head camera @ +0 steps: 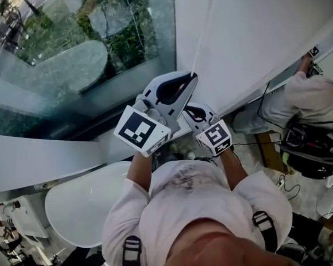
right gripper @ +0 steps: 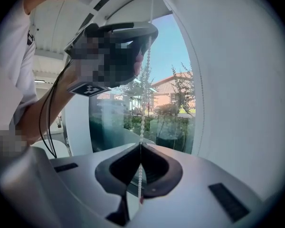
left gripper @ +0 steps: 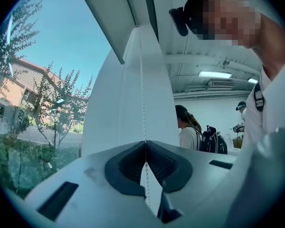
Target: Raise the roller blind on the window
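The white roller blind (head camera: pixel 255 32) hangs over the right part of the window (head camera: pixel 72 43). Its white bead chain (head camera: pixel 202 32) runs down along the blind's left edge. My left gripper (head camera: pixel 192 75) is shut on the chain, which passes between the closed tips (left gripper: pixel 145 142) and runs straight up (left gripper: pixel 142 80). Just below it, my right gripper (head camera: pixel 191 111) is shut on the same chain (right gripper: pixel 140 144). In the right gripper view the chain (right gripper: pixel 143 103) rises to the left gripper (right gripper: pixel 142 32) above, and the blind (right gripper: pixel 237 80) fills the right side.
A white rounded table (head camera: pixel 83 204) stands below left of my arms. Another person (head camera: pixel 316 101) works at the far right beside cables and a bag. Two people (left gripper: pixel 187 132) stand in the room behind. Trees and a street show through the glass.
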Available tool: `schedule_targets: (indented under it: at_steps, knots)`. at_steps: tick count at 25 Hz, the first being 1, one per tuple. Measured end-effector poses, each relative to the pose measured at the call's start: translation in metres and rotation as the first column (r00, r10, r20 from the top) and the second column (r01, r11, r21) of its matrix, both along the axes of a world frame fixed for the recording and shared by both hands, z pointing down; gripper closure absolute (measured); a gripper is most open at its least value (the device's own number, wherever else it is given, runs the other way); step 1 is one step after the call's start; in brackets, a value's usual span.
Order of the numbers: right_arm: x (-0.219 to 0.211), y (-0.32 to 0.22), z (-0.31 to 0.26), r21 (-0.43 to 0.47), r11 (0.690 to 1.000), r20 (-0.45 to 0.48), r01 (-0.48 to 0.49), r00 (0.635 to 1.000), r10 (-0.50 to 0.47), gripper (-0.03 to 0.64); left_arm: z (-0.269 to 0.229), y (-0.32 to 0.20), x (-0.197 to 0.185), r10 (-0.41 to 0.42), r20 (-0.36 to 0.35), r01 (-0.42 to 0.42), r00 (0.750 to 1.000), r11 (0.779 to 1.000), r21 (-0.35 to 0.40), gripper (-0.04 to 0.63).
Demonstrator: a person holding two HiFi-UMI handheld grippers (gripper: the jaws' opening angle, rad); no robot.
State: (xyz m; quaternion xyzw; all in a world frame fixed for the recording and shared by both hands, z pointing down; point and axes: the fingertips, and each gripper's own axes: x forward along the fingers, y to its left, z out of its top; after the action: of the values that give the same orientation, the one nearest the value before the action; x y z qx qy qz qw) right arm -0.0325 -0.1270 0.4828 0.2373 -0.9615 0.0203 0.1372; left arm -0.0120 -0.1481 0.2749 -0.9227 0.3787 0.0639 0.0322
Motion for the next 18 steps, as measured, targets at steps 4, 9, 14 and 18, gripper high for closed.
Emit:
schedule_targets:
  at_steps: [4,9,14,18]
  knots:
    - [-0.004,0.000,0.015,-0.024,1.000,-0.024,0.002,1.000,-0.002,0.555,0.016,0.000,-0.005,-0.013,-0.008,0.013,1.000,0.999,-0.031,0.586]
    - [-0.004,0.000,0.039,-0.060,0.998,-0.064,0.000,0.998,-0.003,0.555,0.039,0.001,-0.006,-0.038,0.002,0.038,0.999,0.998,-0.054,0.586]
    - [0.001,-0.002,0.067,-0.109,0.994,-0.114,-0.002,0.993,-0.010,0.555,0.069,-0.002,-0.001,-0.047,0.014,0.049,0.999,0.993,-0.105,0.586]
    - [0.004,-0.001,0.085,-0.141,0.990,-0.136,-0.003,0.991,-0.016,0.555,0.086,-0.003,0.002,-0.052,0.026,0.055,0.998,0.990,-0.130,0.586]
